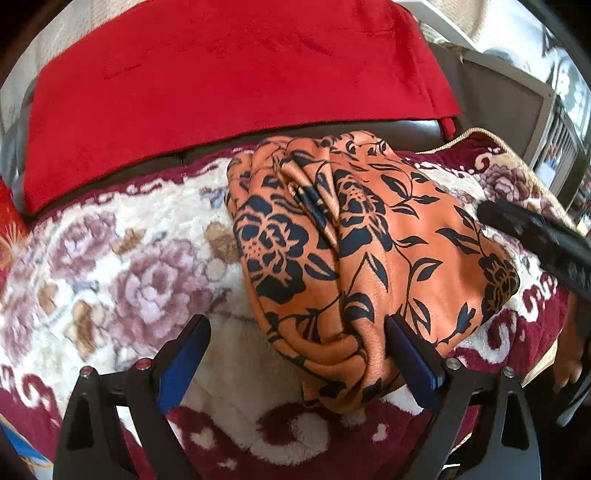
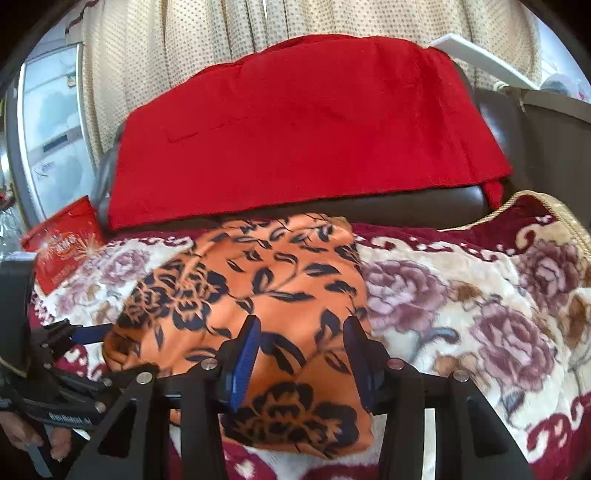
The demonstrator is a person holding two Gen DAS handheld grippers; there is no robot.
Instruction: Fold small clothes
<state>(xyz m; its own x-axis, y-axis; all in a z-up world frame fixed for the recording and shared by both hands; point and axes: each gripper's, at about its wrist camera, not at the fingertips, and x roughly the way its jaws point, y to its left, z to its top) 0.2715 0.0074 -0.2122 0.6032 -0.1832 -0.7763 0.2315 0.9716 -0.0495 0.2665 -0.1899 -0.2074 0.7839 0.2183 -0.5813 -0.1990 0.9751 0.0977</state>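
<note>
An orange garment (image 1: 354, 236) with a dark blue flower print lies bunched in loose folds on the floral blanket (image 1: 129, 277). My left gripper (image 1: 299, 350) is open wide at its near corner: the right finger rests against a fold and the left finger is over bare blanket. In the right wrist view the same garment (image 2: 258, 280) spreads under my right gripper (image 2: 303, 354). Its jaws stand partly apart with cloth lying between them, and the pads do not visibly press on it. One left gripper finger (image 2: 92, 333) shows at the garment's left edge.
A red plush throw (image 1: 221, 74) hangs over the dark sofa backrest (image 2: 406, 199) behind the garment. A red packet (image 2: 66, 243) lies at the far left of the blanket. Beige curtain (image 2: 258, 22) behind. A person's hand (image 2: 22, 439) holds the left gripper's handle.
</note>
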